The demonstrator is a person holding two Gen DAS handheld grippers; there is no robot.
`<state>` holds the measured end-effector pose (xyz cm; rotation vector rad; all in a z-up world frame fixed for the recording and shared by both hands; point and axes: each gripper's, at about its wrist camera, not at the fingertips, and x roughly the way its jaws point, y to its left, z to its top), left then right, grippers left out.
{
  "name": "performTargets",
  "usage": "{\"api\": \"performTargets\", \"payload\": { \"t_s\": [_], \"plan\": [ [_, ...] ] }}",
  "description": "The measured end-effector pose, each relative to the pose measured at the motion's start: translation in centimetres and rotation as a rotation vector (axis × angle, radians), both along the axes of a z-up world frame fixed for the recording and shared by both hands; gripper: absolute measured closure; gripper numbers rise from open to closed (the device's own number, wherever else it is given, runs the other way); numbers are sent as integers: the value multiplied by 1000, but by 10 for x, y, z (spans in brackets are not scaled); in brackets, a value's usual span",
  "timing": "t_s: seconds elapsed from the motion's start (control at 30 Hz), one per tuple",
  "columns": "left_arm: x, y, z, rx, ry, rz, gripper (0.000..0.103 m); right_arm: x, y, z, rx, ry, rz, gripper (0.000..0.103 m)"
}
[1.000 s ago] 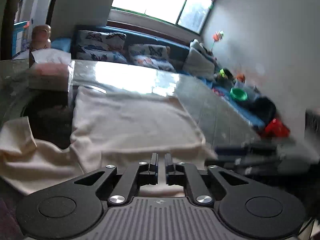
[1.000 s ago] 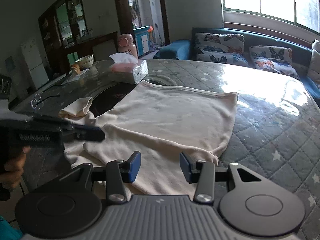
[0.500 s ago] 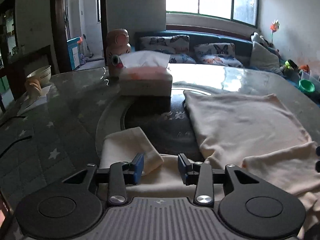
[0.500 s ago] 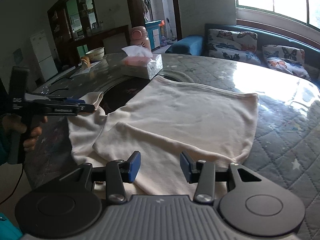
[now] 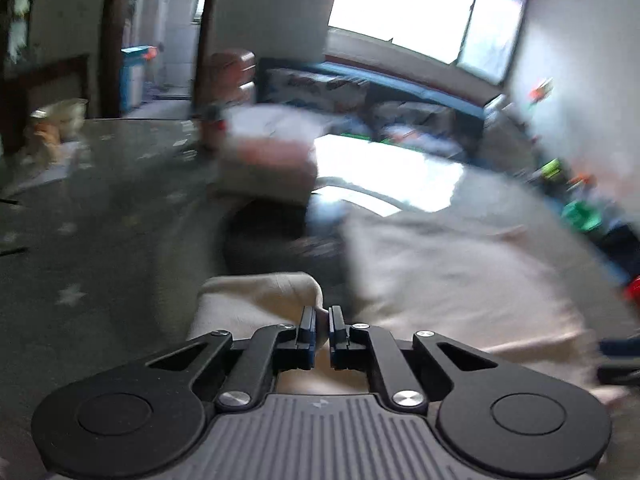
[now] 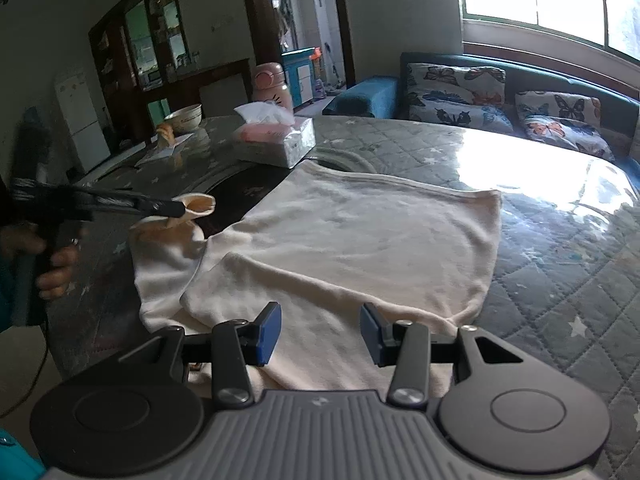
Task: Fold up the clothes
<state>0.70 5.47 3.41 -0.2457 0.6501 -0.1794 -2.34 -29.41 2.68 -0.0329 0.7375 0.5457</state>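
Note:
A cream long-sleeved top (image 6: pixel 360 240) lies spread on the quilted table (image 6: pixel 560 248), one sleeve folded across its near part. My left gripper (image 5: pixel 322 320) is shut on the cuff of the other sleeve (image 5: pixel 256 300) and holds it lifted off the table; in the right wrist view the left gripper (image 6: pixel 176 210) shows at the left with the sleeve cuff (image 6: pixel 198 204) hanging from it. My right gripper (image 6: pixel 318 330) is open and empty, just above the top's near edge. The left wrist view is blurred by motion.
A tissue box (image 6: pixel 276 140) stands on the table behind the top, with a pink bottle (image 6: pixel 272 86) and a bowl (image 6: pixel 184 116) further back. A sofa with butterfly cushions (image 6: pixel 460 88) lies beyond the table. The table's edge runs along the left.
My left gripper has shut on the sleeve cuff and lifted it off the table. My right gripper has stayed open and has barely moved.

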Motion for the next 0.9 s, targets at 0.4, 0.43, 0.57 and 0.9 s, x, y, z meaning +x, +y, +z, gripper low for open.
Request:
{"api": "performTargets", "payload": {
  "t_s": [0.4, 0.43, 0.57, 0.9],
  "plan": [
    [-26, -86, 7, -143, -31, -367, 73, 3, -39, 6, 56, 19, -127, 59],
    [-29, -82, 5, -114, -35, -358, 66, 3, -40, 6, 55, 20, -126, 59],
    [-43, -55, 3, 35, -77, -273, 59, 8, -32, 2, 65, 39, -93, 61],
    [-69, 4, -24, 134, 6, -131, 53, 27, 20, -28, 33, 140, 26, 74]
  ]
}}
